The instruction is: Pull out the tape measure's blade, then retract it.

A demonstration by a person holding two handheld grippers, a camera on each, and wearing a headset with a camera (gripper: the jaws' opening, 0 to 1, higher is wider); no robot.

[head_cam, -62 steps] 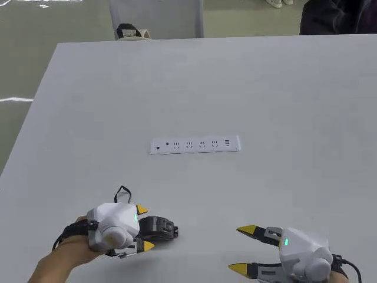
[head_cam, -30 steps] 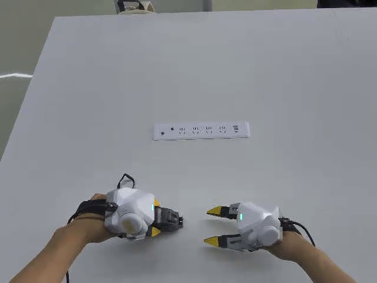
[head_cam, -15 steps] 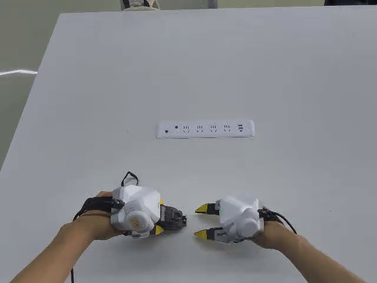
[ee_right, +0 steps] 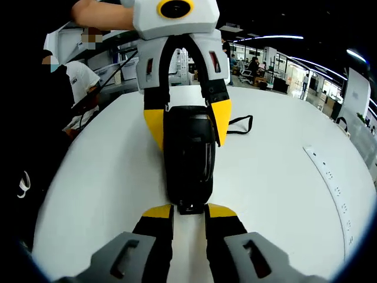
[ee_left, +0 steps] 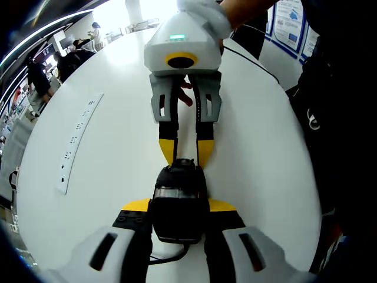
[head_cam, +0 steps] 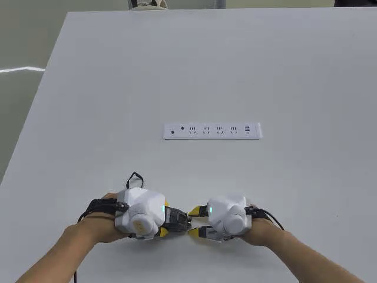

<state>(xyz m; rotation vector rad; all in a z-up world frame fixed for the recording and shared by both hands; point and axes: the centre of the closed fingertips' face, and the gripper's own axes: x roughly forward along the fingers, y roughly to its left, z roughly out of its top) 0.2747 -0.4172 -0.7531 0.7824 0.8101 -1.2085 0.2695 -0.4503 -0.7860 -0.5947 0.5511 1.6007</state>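
A black tape measure lies near the table's front edge, with my left gripper shut on its body. In the left gripper view the case sits between my own yellow tips. My right gripper faces it from the right, its jaws narrowed but still open on either side of the blade's end tab. The right gripper view has the tape measure upright ahead of my right gripper, clamped from above by the left gripper. The blade is fully inside the case.
A white power strip lies flat in the middle of the grey table, well beyond both grippers. The tape measure's black wrist loop trails behind the left gripper. People stand past the table in the gripper views.
My right gripper has slid left across the table until its tips flank the tape measure's front end, and its jaws have narrowed. The left gripper has kept its hold.
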